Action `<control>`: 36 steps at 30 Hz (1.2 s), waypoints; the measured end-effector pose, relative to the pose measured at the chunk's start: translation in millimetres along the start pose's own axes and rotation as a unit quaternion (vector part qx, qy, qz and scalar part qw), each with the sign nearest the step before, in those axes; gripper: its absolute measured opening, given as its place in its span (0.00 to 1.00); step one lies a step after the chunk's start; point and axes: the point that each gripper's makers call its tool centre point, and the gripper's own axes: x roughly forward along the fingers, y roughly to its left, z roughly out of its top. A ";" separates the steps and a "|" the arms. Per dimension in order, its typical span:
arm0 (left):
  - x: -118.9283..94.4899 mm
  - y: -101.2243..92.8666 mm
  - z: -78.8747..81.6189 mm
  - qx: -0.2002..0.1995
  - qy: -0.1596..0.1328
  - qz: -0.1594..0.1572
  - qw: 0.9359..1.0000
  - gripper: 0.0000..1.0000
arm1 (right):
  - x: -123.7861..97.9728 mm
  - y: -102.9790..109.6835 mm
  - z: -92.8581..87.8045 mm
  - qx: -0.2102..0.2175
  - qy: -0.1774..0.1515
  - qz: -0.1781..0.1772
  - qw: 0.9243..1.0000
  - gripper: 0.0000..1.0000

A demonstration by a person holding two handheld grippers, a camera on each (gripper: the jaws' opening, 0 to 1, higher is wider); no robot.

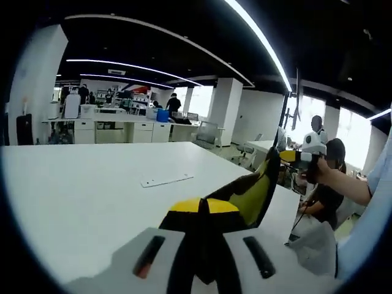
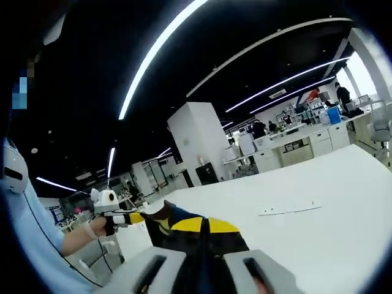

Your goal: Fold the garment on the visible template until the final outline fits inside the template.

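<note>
Garment (image 1: 208,211) between both tools, above table (image 1: 79,190).

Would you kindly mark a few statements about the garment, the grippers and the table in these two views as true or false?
1. Both grippers are shut on the garment. True: the left gripper and the right gripper each pinch the fabric.
2. The garment lies flat on the table. False: it hangs stretched between the grippers, lifted up.
3. The garment is plain white. False: it is black with yellow panels.
4. A thin white strip lies on the table. True.
5. The table is white. True.
</note>
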 end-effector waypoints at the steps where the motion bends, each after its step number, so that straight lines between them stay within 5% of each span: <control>1: 0.1 -1.0 3.0 0.005 -0.002 -0.001 1.000 0.00 | -0.1 0.8 2.9 -0.002 -0.002 0.002 1.000 0.00; 6: 1.0 -10.7 23.2 0.020 -0.015 -0.014 1.000 0.00 | -1.6 10.3 27.2 -0.007 -0.028 0.021 0.999 0.00; 12: -2.5 -20.1 65.0 0.030 -0.066 -0.041 0.997 0.00 | -3.1 29.1 73.1 -0.016 -0.081 0.058 0.995 0.00; 16: 3.2 -10.4 77.6 0.039 -0.078 -0.039 0.995 0.00 | 0.4 21.8 84.8 -0.020 -0.091 0.062 0.994 0.00; 21: 29.1 13.3 50.9 0.049 -0.036 -0.026 0.998 0.00 | 17.0 -14.5 56.6 0.004 -0.059 0.031 0.998 0.00; 28: 74.6 54.0 13.5 0.011 0.007 -0.021 1.000 0.00 | 36.4 -60.1 19.8 0.026 -0.016 -0.008 0.999 0.00; 36: 126.7 93.3 -19.7 -0.020 0.041 -0.022 0.999 0.00 | 72.8 -116.1 -3.7 0.036 0.026 -0.038 0.998 0.00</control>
